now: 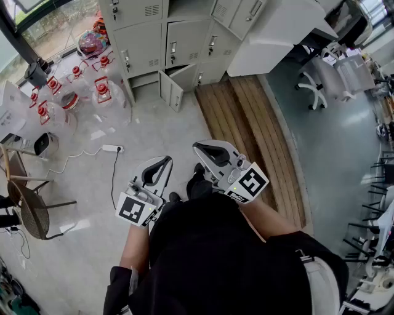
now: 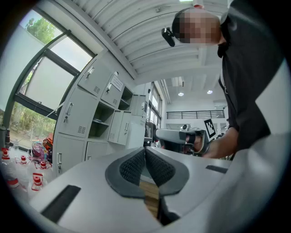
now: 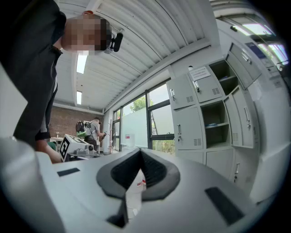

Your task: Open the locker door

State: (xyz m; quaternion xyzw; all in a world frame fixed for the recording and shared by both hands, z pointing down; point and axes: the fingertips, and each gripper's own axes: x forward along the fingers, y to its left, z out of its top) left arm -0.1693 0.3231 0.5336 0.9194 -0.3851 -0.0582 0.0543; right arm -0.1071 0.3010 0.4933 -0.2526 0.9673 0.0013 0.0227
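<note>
A bank of grey lockers stands a few steps ahead of me, at the top of the head view. One bottom door hangs ajar and another compartment is open. My left gripper and right gripper are held side by side at waist height, far short of the lockers. Each is shut with nothing between its pads. The left gripper view has the lockers to the left beyond the closed jaw tips and the right gripper alongside. In the right gripper view the lockers rise at right past its closed tips.
Several water jugs with red caps crowd the floor left of the lockers. A power strip with its cable lies on the floor ahead. A wire chair is at left, a wooden platform at right, and an office chair beyond.
</note>
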